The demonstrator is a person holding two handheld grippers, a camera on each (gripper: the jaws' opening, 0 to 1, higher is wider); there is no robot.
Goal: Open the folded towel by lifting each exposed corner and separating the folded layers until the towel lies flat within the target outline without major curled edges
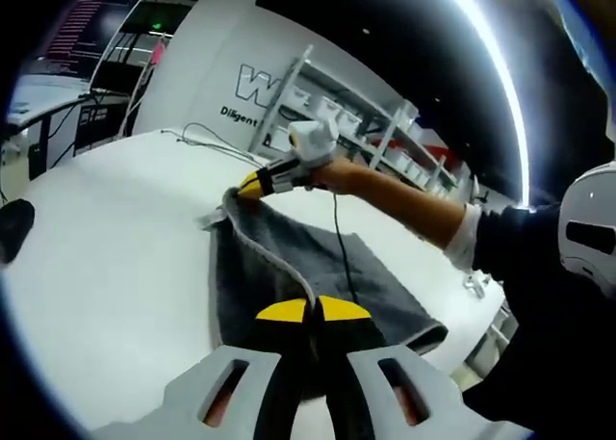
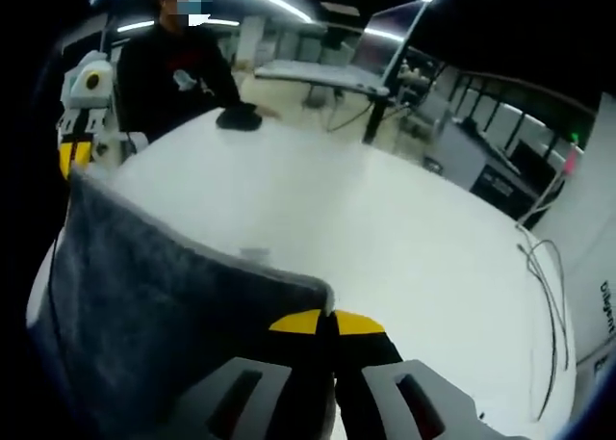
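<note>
Towel (image 1: pixel 289 267), grey, pale-edged, is spread on the white worktop (image 1: pixel 115 267), with bare surface left open toward 9 o'clock. Shelving (image 1: pixel 375 122) and desks (image 2: pixel 318 74) are seen behind. Left gripper (image 1: pixel 310 310) fingers are closed on the near edge; right gripper (image 2: pixel 332 322) fingers are closed on the far corner.

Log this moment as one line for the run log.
stage: towel held up off table by two corners | left gripper: shut on towel | right gripper: shut on towel | table: white
</note>
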